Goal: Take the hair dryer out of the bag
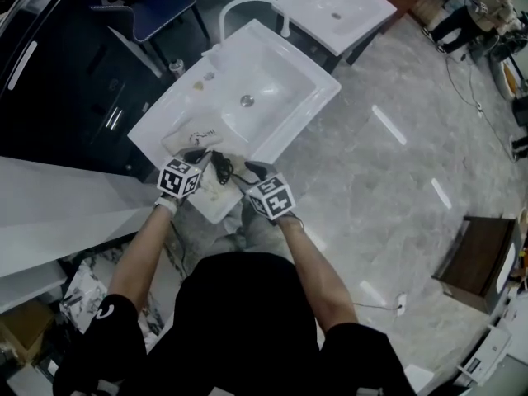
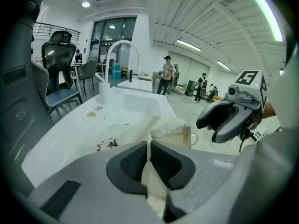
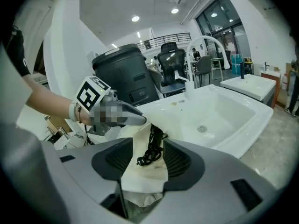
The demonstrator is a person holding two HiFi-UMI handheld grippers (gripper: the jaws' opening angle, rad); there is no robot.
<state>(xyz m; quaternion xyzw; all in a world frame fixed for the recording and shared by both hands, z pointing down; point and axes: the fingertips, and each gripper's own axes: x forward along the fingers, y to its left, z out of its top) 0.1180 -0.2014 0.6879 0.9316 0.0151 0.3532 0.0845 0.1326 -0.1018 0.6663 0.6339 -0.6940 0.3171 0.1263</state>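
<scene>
A cream cloth bag (image 1: pixel 191 139) lies on the near corner of the white sink (image 1: pixel 318 106). My left gripper (image 2: pixel 149 148) is shut on a fold of the bag's cloth (image 2: pixel 173 129), lifting it. A black power cord (image 3: pixel 152 146) with its plug comes out of the bag's mouth and runs between the jaws of my right gripper (image 3: pixel 148 153), which stands open over the cloth (image 3: pixel 140 171). The hair dryer's body is hidden. In the head view the left gripper (image 1: pixel 198 153) and right gripper (image 1: pixel 252 169) sit close together with the cord (image 1: pixel 223 168) between them.
A curved white faucet (image 1: pixel 247 2) rises at the sink's far end. A second sink (image 1: pixel 338 11) stands behind, a black cabinet (image 1: pixel 58 73) to the left, a blue chair (image 1: pixel 161 11) beyond. A wooden box (image 1: pixel 478 262) sits on the marble floor at right.
</scene>
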